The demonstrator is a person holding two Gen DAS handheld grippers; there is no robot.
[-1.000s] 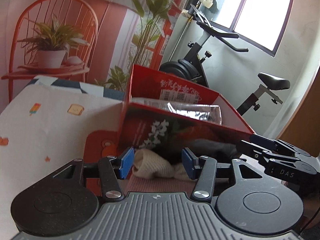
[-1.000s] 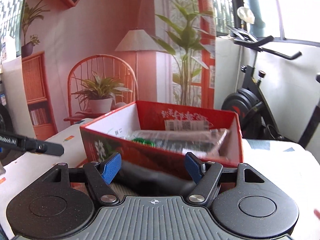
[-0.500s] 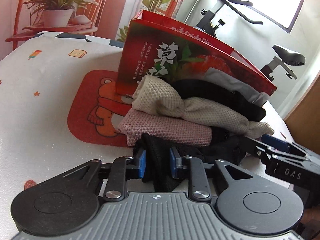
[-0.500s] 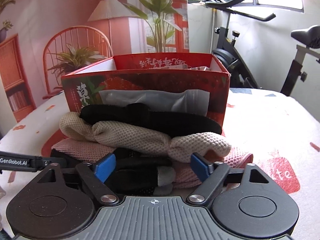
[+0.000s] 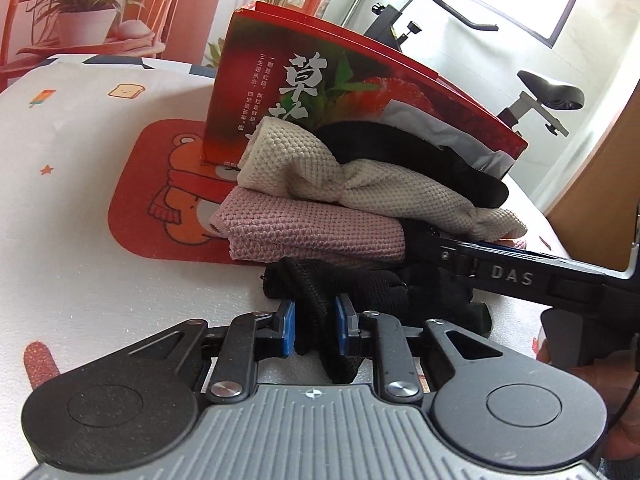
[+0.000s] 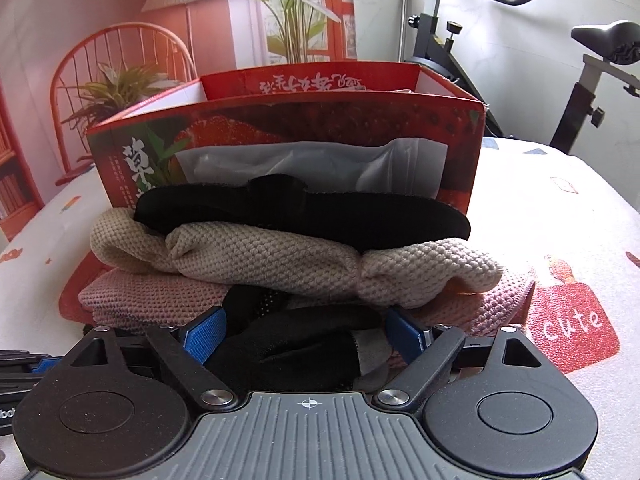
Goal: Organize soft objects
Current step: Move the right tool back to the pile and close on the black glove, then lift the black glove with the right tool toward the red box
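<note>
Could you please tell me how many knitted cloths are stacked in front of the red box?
2. The cream cloth lies on top, under a black strap; the pink cloth lies beneath it. Others may be hidden under the pile.

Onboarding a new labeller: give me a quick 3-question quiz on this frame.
1. True or false: the left gripper has its fingers shut on the black glove.
2. Which lies directly on the pink cloth? A) beige cloth B) red box C) black glove
3. Fill in: the right gripper is ____ around dark fabric.

Key: 1 true; 2 A; 3 open.
</note>
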